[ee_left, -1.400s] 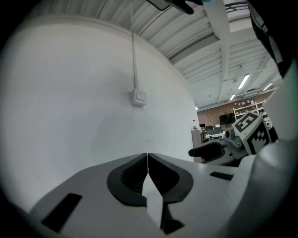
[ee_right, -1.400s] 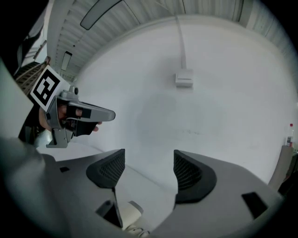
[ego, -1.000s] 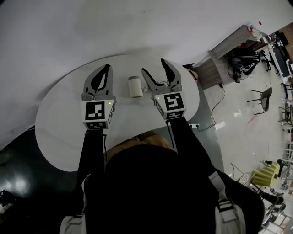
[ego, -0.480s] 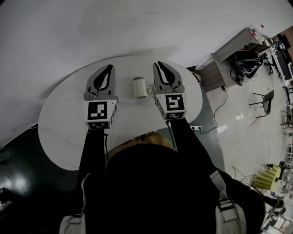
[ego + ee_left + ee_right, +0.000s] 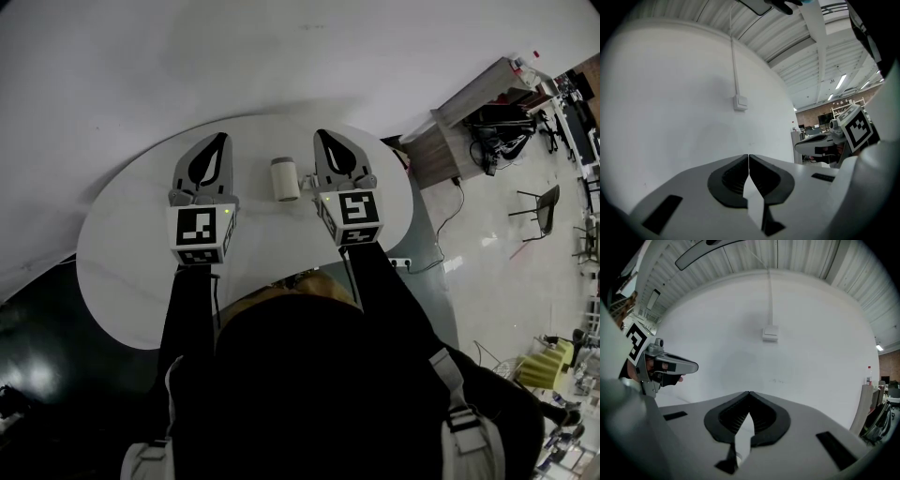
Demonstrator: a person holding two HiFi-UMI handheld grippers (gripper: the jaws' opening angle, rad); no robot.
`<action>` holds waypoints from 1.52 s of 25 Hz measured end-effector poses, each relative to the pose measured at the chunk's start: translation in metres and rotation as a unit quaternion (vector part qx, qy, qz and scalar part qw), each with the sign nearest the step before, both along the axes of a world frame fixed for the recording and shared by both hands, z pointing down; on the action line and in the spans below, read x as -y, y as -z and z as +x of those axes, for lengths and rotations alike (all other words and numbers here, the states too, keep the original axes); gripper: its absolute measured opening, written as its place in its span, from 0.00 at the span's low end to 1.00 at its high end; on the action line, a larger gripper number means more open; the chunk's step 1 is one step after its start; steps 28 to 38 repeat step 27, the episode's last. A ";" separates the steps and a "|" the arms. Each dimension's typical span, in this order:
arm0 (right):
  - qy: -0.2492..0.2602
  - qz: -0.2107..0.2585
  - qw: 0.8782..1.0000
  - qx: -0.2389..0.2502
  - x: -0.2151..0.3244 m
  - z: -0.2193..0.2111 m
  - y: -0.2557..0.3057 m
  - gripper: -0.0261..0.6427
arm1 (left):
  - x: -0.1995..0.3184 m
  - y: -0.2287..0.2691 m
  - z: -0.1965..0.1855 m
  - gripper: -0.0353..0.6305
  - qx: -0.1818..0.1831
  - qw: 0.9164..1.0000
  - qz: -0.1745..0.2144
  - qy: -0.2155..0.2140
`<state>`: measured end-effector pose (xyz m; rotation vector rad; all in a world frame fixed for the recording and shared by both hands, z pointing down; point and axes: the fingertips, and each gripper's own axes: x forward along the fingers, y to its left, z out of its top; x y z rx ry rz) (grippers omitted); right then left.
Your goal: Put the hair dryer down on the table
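The hair dryer point(image 5: 284, 178), a short whitish cylinder, lies on the round white table point(image 5: 122, 272) between my two grippers. It is free of both. Left of it, my left gripper point(image 5: 222, 137) hovers over the table with its jaws shut and nothing in them; the left gripper view shows the left gripper point(image 5: 748, 155) with its tips touching. Just right of the dryer is my right gripper point(image 5: 322, 133), also shut and empty, and the right gripper point(image 5: 749, 392) shows its tips meeting in its own view. Whatever part of the dryer lies beside the right gripper is hidden.
A white wall rises close behind the table, with a switch box point(image 5: 770, 333) on it. A wooden cabinet point(image 5: 459, 122) stands to the right of the table. A power strip point(image 5: 398, 261) lies on the shiny floor below the table's right edge.
The right gripper's jaws went from wide open to shut, with nothing in them. The hair dryer stays lying on the table between the grippers. The left gripper has stayed shut.
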<state>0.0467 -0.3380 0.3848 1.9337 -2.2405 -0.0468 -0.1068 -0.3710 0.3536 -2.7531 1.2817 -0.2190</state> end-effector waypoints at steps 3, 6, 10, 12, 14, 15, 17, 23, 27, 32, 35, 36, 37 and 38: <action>0.005 -0.004 1.000 -0.018 -0.002 -0.002 -0.001 0.08 | -0.002 -0.001 -0.001 0.08 0.003 1.000 -0.004 0.004; -0.001 -0.010 1.000 -0.012 -0.005 -0.001 -0.003 0.08 | -0.004 -0.002 0.000 0.08 0.005 1.000 -0.007 0.004; -0.002 -0.009 1.000 -0.010 -0.005 -0.002 -0.002 0.08 | -0.005 -0.005 0.002 0.08 0.001 1.000 -0.011 0.002; 0.002 -0.005 1.000 -0.006 -0.005 -0.004 0.000 0.08 | -0.006 -0.007 0.002 0.08 0.002 1.000 -0.010 0.000; 0.007 -0.005 1.000 0.009 -0.005 -0.008 0.003 0.08 | -0.007 -0.008 0.000 0.08 0.009 1.000 -0.013 0.005; 0.010 -0.007 1.000 0.016 -0.006 -0.010 0.005 0.08 | -0.007 -0.008 0.000 0.08 0.011 1.000 -0.015 0.007; 0.011 -0.007 1.000 0.020 -0.005 -0.011 0.005 0.08 | -0.006 -0.006 -0.002 0.08 0.008 1.000 -0.010 0.006; 0.012 -0.010 1.000 0.007 -0.006 -0.010 -0.001 0.08 | -0.008 -0.003 -0.004 0.08 -0.002 1.000 -0.002 -0.002; 0.014 -0.009 1.000 0.005 -0.005 -0.010 -0.001 0.08 | -0.008 -0.002 -0.004 0.08 -0.001 1.000 -0.010 0.006; 0.014 -0.009 1.000 0.005 -0.005 -0.010 -0.001 0.08 | -0.008 -0.002 -0.004 0.08 -0.001 1.000 -0.010 0.006; 0.014 -0.009 1.000 0.005 -0.005 -0.010 -0.001 0.08 | -0.008 -0.002 -0.004 0.08 -0.001 1.000 -0.010 0.006; 0.014 -0.009 1.000 0.005 -0.005 -0.010 -0.001 0.08 | -0.008 -0.002 -0.004 0.08 -0.001 1.000 -0.010 0.006; 0.014 -0.009 1.000 0.005 -0.005 -0.010 -0.001 0.08 | -0.008 -0.002 -0.004 0.08 -0.001 1.000 -0.010 0.006; 0.014 -0.009 1.000 0.005 -0.005 -0.010 -0.001 0.08 | -0.008 -0.002 -0.004 0.08 -0.001 1.000 -0.010 0.006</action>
